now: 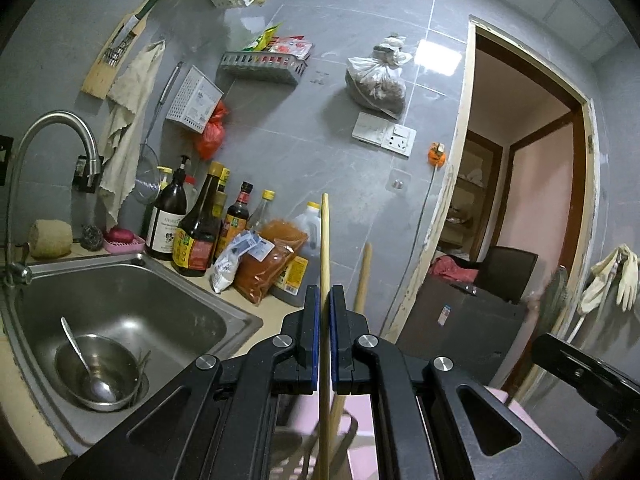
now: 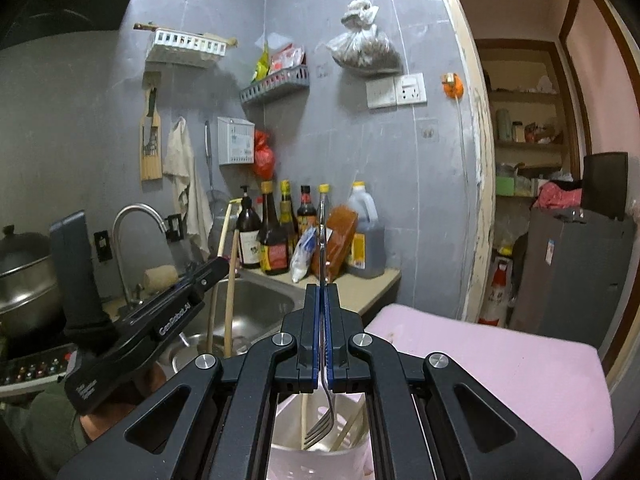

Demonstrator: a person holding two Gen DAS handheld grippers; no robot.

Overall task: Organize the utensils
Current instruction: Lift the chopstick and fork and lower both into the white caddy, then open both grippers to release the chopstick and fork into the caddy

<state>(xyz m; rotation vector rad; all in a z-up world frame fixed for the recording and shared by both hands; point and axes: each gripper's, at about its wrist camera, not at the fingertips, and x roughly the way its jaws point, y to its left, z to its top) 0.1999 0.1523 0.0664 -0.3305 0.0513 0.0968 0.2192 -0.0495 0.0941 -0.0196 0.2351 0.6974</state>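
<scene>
Guessing the main risk is both tools crowding the same cup [image 2: 280,454] at once. The right gripper [image 2: 321,312] has a fork [image 2: 321,420] pinched by the handle, tines down inside the cup's mouth, and the left gripper [image 1: 325,312] has a chopstick [image 1: 325,248] clamped upright over what looks like the same cup. If either one lets go while tilted, the utensil could tip against the rim and flip out onto the pink pad [image 2: 500,356], or drop toward the sink [image 1: 132,292]. The fork is thin and held along a narrow edge, so it might also swivel between the pads. The chopstick is long and held low, so its top could swing about.

Right fingers [image 2: 310,320]: nearly closed, only the fork's thin handle between the blue pads. The handle runs up past the tips, the tines hang below, among a couple of sticks already in the cup.

Left fingers [image 1: 310,320]: same deal, squeezed close on the chopstick, which sticks up well above the tips and runs down behind the gripper toward the cup. A second wooden stick [image 1: 362,276] stands just beside it on the right, outside the grip. I can't tell whether that one is touching the fingers.

A spoon [image 1: 82,356] sits in the bowl [image 1: 72,380] in the sink, so I'd say the job isn't finished.
</scene>
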